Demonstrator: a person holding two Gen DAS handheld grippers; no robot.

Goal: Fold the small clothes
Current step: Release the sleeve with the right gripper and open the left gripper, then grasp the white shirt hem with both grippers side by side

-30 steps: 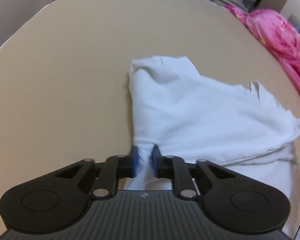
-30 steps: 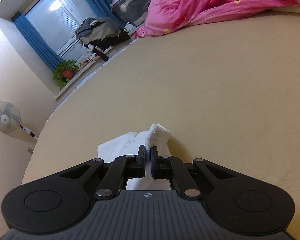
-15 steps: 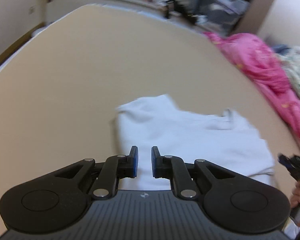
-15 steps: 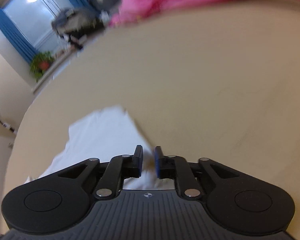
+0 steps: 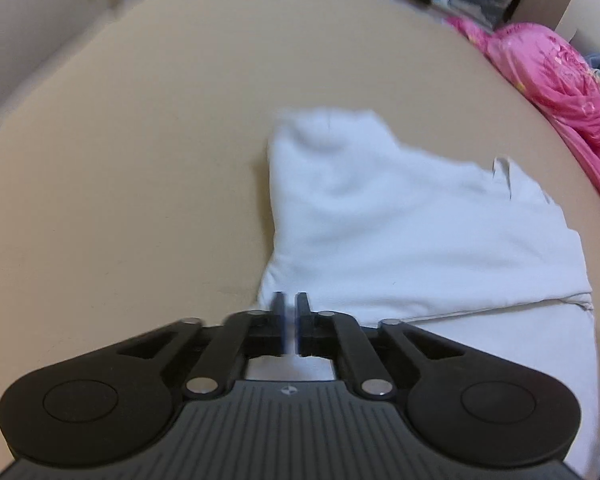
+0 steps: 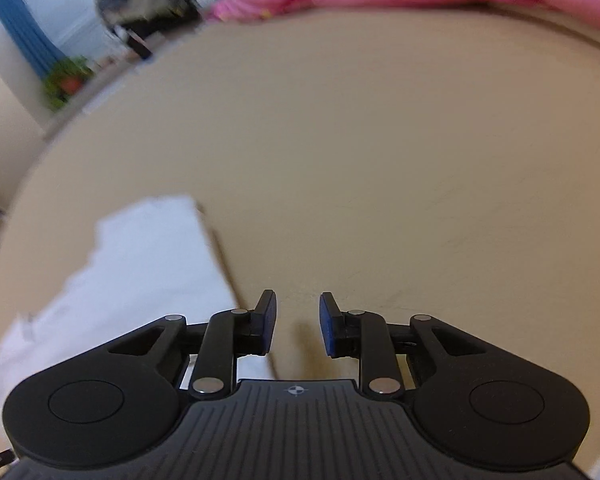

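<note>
My left gripper [image 5: 289, 322] has its fingers [image 5: 302, 309] nearly pressed together at the near edge of 1 white garment [image 5: 412, 240]; blur keeps me from telling whether cloth is pinched between them. The garment lies folded on the tan bed [image 5: 140, 160], just right of centre. My right gripper [image 6: 298, 324] hovers over bare bed beside the garment's right edge, fingers spread with nothing between them. Around me I count 1 pink quilt [image 5: 556, 88] bunched along the far right side, 1 potted plant [image 6: 66, 80] by the window, and blue curtains [image 6: 24, 40].
</note>
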